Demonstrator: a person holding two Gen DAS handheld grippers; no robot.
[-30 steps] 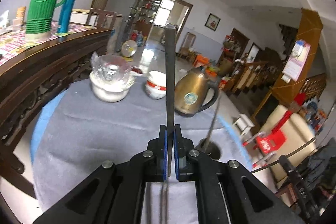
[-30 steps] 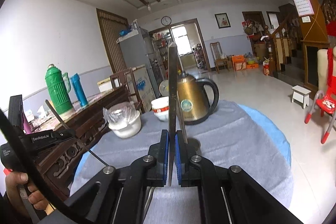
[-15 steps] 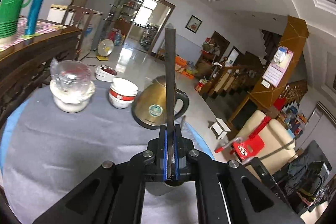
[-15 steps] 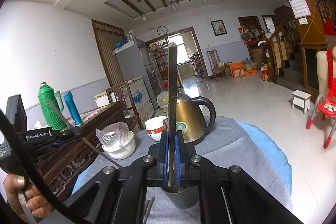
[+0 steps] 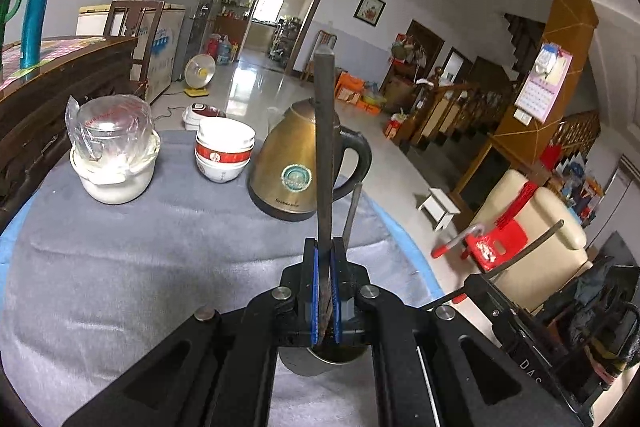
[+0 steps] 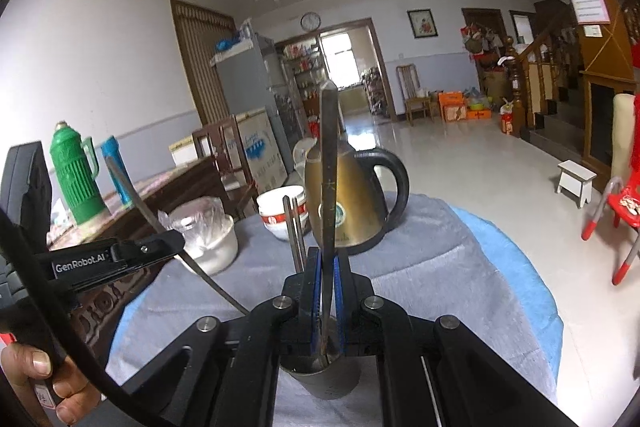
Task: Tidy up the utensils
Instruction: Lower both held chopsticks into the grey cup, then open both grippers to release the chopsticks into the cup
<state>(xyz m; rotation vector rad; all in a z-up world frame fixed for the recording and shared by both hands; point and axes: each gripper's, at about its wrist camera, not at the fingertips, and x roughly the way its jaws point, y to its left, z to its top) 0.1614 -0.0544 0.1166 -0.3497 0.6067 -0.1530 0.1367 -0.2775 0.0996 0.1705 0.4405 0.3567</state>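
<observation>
Fingers of left gripper (image 5: 325,263) clenched on upright utensil (image 5: 323,147) over cup (image 5: 316,363) (grey counter (image 5: 140,259)); right gripper (image 6: 326,267) grips another utensil (image 6: 329,163), same cup.

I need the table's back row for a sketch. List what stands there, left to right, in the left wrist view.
Plastic-wrapped white pot → stacked red-and-white bowls → brass kettle.
</observation>
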